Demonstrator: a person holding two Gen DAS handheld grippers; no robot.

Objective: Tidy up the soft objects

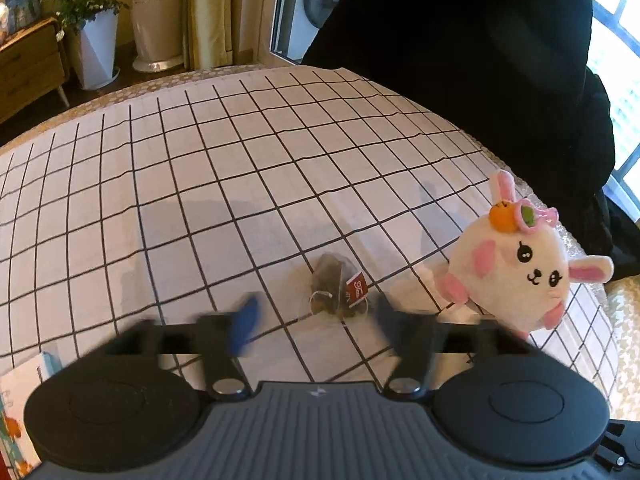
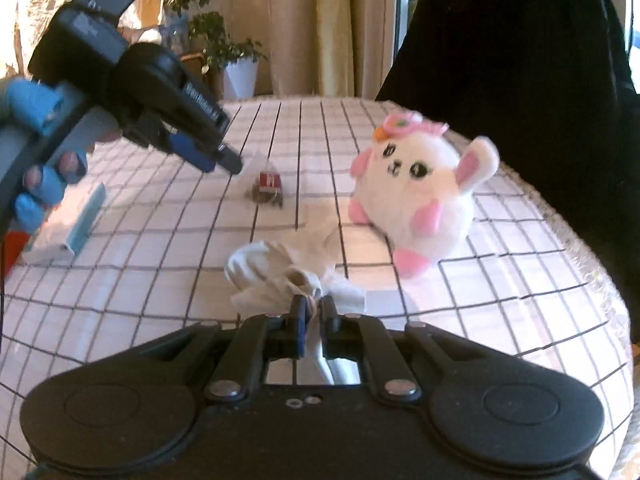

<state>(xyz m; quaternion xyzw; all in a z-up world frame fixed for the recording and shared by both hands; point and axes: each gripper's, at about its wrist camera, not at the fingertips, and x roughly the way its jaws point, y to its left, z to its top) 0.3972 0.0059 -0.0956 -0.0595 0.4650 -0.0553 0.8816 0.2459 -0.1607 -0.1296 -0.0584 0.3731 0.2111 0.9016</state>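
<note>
A white and pink plush bunny [image 1: 516,260] lies on the grid-patterned table cloth [image 1: 200,168] at the right; it also shows in the right wrist view [image 2: 416,196]. A tea bag [image 1: 340,288] with a red tag lies just ahead of my open left gripper [image 1: 316,312], between its blue fingertips. In the right wrist view the left gripper [image 2: 228,160] hovers beside the tea bag [image 2: 266,190]. My right gripper [image 2: 312,312] is shut on a crumpled white cloth [image 2: 276,276] near the table's front.
A white box with a light blue edge [image 2: 68,232] lies at the left of the table. A person in black [image 1: 480,60] stands at the far right edge. Potted plants [image 1: 92,32] and a wooden cabinet [image 1: 28,64] stand beyond the table.
</note>
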